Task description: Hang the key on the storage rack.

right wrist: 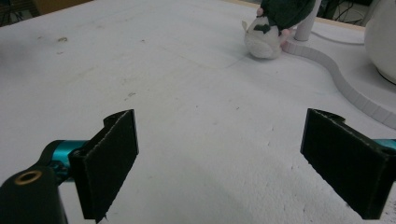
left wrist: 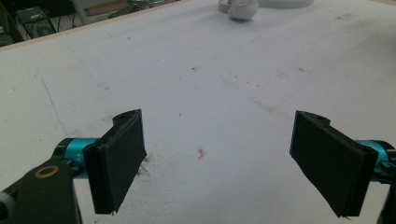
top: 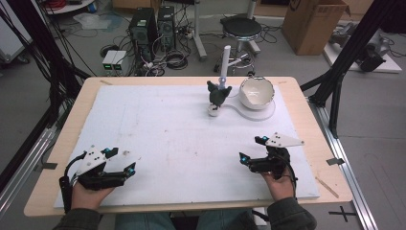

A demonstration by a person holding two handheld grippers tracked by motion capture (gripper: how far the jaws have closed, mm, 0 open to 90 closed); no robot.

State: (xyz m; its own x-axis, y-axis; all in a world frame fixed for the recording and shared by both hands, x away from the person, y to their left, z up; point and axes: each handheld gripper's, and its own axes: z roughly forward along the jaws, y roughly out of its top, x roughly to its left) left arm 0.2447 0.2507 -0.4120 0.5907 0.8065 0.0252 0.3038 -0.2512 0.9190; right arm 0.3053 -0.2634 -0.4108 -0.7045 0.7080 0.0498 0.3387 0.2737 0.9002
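Observation:
My left gripper (top: pixel 121 159) rests at the near left of the white foam board (top: pixel 158 129), held in a hand, jaws wide open and empty. The left gripper view has its jaws (left wrist: pixel 219 158) spread over bare, speckled foam. My right gripper (top: pixel 252 148) sits at the near right, also open with nothing in it (right wrist: pixel 219 158). At the far middle a dark green and white plush toy (top: pixel 218 98) hangs head-down by a white post (top: pixel 225 62). The right gripper view brings the toy (right wrist: pixel 268 28) in at the top. A white bowl (top: pixel 257 92) stands just right of the toy.
A curved white base strip (right wrist: pixel 336 70) runs from the post around the bowl (right wrist: pixel 383 37). The foam board lies on a wooden table (top: pixel 57 158). Beyond the table are computer towers (top: pixel 143 28), a stool (top: pixel 242 28) and a cardboard box (top: pixel 311 24).

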